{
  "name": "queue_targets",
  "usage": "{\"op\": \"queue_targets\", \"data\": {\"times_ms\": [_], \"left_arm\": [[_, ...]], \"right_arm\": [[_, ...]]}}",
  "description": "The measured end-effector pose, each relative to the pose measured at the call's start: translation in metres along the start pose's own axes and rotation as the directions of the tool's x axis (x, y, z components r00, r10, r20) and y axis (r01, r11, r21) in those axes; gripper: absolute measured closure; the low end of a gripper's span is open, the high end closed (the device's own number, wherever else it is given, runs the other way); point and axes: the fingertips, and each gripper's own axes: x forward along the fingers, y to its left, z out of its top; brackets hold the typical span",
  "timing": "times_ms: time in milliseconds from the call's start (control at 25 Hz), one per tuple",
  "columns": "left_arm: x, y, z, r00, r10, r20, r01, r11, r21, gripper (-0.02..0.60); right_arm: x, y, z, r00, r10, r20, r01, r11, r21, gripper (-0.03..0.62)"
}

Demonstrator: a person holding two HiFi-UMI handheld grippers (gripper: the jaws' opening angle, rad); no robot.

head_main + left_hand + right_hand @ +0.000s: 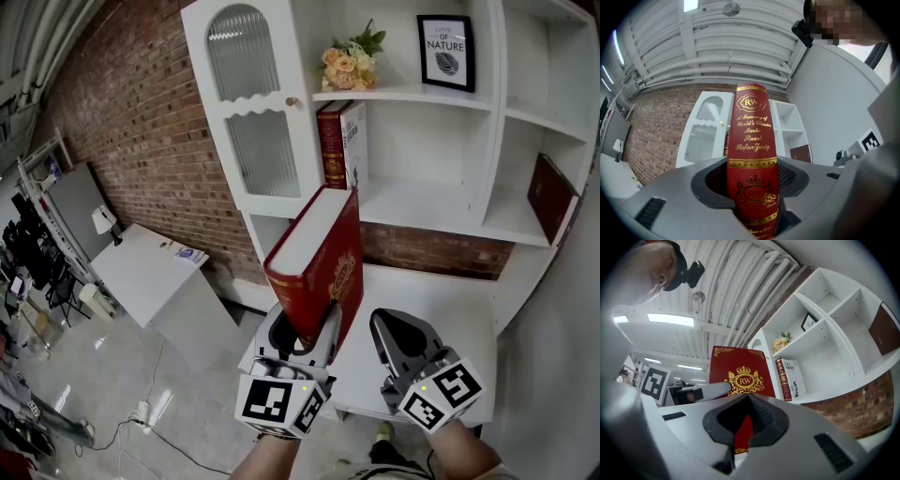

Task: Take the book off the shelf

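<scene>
White wooden shelf unit (pixel 422 202) against brick wall, upper frame, thick red hardback book (pixel 323 258) at centre, off the shelves, clamped between left gripper (pixel 305 330) jaws, right gripper (pixel 386 323) just beside, jaws together, empty

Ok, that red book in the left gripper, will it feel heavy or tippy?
Probably heavy: the red book is a thick hardcover. It is likely stiff, so it shouldn't flop. The left gripper pinches only its lower end, with most of it leaning above, so it may tip or twist.
</scene>
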Motion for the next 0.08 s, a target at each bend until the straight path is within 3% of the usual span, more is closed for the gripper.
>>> {"op": "queue_targets", "data": {"times_ms": [80], "left_arm": [[-0.0007, -0.0004, 0.0003, 1.000, -0.001, -0.001, 0.001, 1.000, -0.003, 0.345]], "right_arm": [[-0.0009, 0.0015, 0.0011, 1.000, 0.000, -0.001, 0.000, 1.000, -0.002, 0.577]]}}
